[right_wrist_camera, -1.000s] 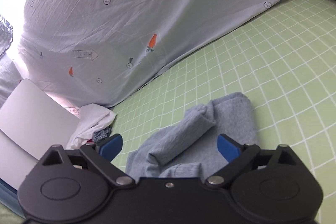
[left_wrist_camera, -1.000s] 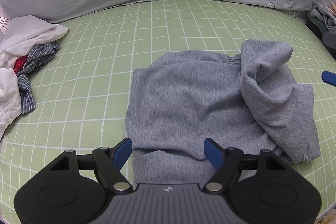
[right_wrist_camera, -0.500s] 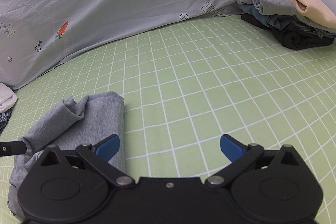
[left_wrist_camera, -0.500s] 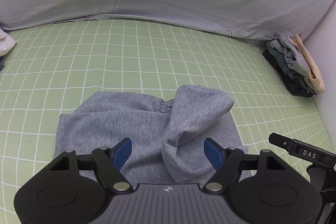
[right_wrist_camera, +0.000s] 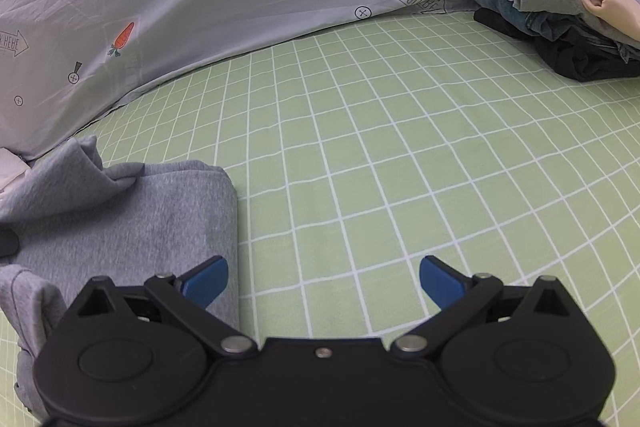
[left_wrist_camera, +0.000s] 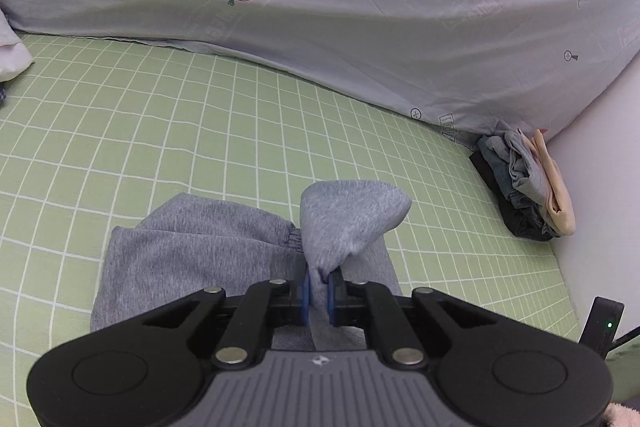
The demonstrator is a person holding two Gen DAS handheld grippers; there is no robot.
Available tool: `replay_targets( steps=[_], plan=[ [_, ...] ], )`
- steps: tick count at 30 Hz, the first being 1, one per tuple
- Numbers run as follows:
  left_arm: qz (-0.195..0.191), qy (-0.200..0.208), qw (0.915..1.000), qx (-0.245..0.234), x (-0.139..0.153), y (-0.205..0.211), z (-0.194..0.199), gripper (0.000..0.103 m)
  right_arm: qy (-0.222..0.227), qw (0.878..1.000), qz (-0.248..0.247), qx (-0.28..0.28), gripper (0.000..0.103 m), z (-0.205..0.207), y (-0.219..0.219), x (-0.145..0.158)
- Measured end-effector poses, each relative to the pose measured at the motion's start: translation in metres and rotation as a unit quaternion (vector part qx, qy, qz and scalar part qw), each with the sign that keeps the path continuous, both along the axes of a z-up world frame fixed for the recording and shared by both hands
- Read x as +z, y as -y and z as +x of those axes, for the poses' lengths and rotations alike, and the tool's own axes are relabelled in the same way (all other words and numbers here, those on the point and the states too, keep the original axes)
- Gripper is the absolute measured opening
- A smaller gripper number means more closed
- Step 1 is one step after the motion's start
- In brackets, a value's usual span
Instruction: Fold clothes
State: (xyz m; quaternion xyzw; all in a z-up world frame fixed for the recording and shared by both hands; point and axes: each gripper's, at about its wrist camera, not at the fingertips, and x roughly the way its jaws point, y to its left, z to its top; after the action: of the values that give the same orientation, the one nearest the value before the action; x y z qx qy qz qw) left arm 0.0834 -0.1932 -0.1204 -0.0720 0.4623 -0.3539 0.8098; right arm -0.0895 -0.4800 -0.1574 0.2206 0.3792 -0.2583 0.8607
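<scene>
Grey sweat garment [left_wrist_camera: 188, 251] lying half-folded on green checked sheet [left_wrist_camera: 200, 131], near front edge, one flap bunching upward. Left gripper [left_wrist_camera: 319, 293] having just been closing, pads now pinching that raised flap. Right gripper [right_wrist_camera: 323, 277] hanging spread wide, gripping nothing, left pad over garment's right folded edge, right pad over bare sheet. Judging: keeping pinch firm, carrying flap flat across body, right gripper steadying fold line. Folded stack [right_wrist_camera: 560, 15] waiting at far right corner.

Sweatpants [left_wrist_camera: 192, 251] on bed [left_wrist_camera: 200, 131]; folded pile [left_wrist_camera: 524, 187] far right by wall [left_wrist_camera: 600, 155]
</scene>
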Motion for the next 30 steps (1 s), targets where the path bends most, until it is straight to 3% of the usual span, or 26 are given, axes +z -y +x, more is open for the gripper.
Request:
replay_targets(
  steps=[2, 4, 8, 11, 13, 15, 19, 22, 25, 26, 27, 28, 30],
  plan=[
    [0.004, -0.005, 0.9996, 0.029, 0.003, -0.019, 0.006, 0.009, -0.003, 1.0, 0.0, 0.006, 0.103, 0.002, -0.005, -0.001],
    [0.037, -0.023, 0.9969, 0.066, -0.009, -0.037, 0.014, 0.01, -0.006, 1.0, 0.001, 0.012, 0.103, 0.005, -0.01, -0.002],
    [0.096, -0.059, 0.9841, 0.137, -0.033, -0.071, 0.03, 0.014, -0.013, 1.0, 0.007, 0.025, 0.103, 0.013, -0.018, -0.007],
    [0.065, -0.09, 0.984, 0.139, -0.041, -0.09, 0.027, 0.028, -0.014, 0.999, 0.003, 0.04, 0.103, 0.019, -0.026, -0.007],
    [0.035, -0.096, 0.9864, 0.128, -0.04, -0.092, 0.021, 0.047, -0.015, 0.999, -0.001, 0.048, 0.103, 0.023, -0.03, -0.007],
    [0.047, -0.089, 0.989, 0.108, -0.041, -0.081, 0.016, 0.057, -0.016, 0.998, 0.0, 0.053, 0.103, 0.026, -0.034, -0.008],
    [0.133, -0.072, 0.9859, 0.072, -0.052, -0.057, 0.007, 0.06, -0.023, 0.998, -0.001, 0.065, 0.103, 0.03, -0.04, -0.01],
    [0.123, -0.085, 0.9863, 0.069, -0.06, -0.058, 0.004, 0.06, -0.022, 0.998, -0.005, 0.066, 0.103, 0.029, -0.041, -0.008],
    [0.11, -0.092, 0.9864, 0.082, -0.064, -0.063, 0.005, 0.056, -0.024, 0.998, -0.004, 0.061, 0.103, 0.027, -0.038, -0.008],
    [0.108, -0.093, 0.986, 0.087, -0.065, -0.065, 0.005, 0.045, -0.024, 0.998, -0.004, 0.059, 0.103, 0.027, -0.037, -0.008],
    [0.107, -0.094, 0.9854, 0.092, -0.065, -0.067, 0.005, 0.023, -0.025, 0.998, -0.003, 0.058, 0.103, 0.027, -0.037, -0.008],
    [0.106, -0.095, 0.985, 0.098, -0.064, -0.068, 0.005, 0.008, -0.026, 0.998, -0.003, 0.057, 0.103, 0.026, -0.036, -0.008],
    [0.091, -0.089, 0.9861, 0.107, -0.059, -0.071, 0.004, 0.005, -0.027, 0.998, -0.004, 0.056, 0.103, 0.026, -0.036, -0.009]
  ],
)
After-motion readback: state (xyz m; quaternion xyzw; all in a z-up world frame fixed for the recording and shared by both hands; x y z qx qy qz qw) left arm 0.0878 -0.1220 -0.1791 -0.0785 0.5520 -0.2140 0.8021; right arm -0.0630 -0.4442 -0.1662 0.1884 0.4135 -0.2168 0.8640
